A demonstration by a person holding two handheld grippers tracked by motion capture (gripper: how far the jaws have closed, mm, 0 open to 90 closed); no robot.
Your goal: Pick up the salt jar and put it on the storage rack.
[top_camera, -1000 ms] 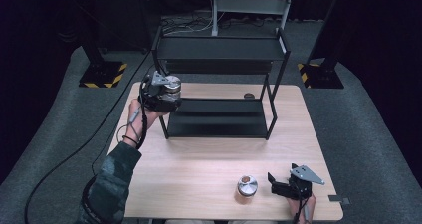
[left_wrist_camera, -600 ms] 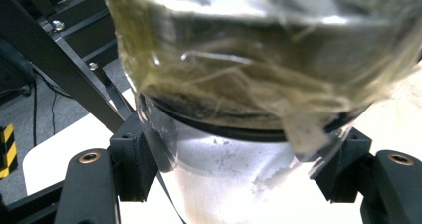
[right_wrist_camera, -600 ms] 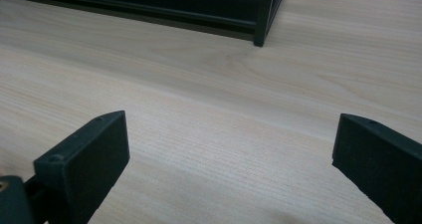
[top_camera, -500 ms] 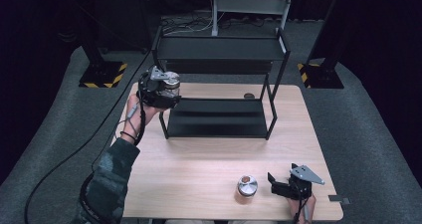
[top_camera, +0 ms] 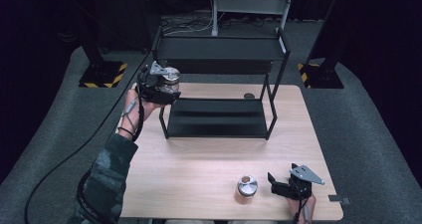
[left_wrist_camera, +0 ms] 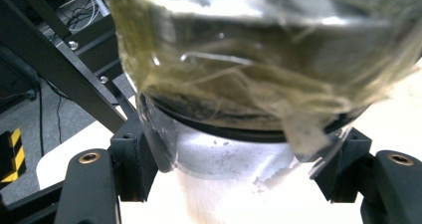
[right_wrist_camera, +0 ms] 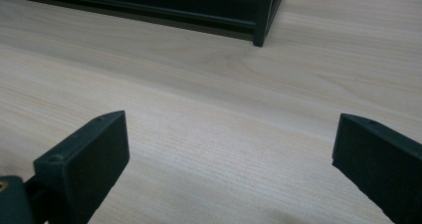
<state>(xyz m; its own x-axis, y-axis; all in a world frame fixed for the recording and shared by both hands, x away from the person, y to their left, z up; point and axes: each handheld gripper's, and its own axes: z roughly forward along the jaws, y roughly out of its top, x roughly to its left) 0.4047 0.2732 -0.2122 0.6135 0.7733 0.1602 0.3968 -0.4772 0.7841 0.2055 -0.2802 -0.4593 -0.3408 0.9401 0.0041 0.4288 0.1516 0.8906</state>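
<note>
A black two-tier shelf (top_camera: 219, 89) stands on the wooden counter (top_camera: 199, 174). The left tool (top_camera: 166, 87), raised beside the shelf's upper left corner, pinches a clear jar (left_wrist_camera: 249, 84). The right tool (top_camera: 272, 183) rests low at the counter's near right, jaws spread, just beside a small metal-lidded jar (top_camera: 246, 188).

left hand-held gripper (top_camera: 166, 84) raised, clamped, right hand-held gripper (top_camera: 274, 184) low, agape
</note>
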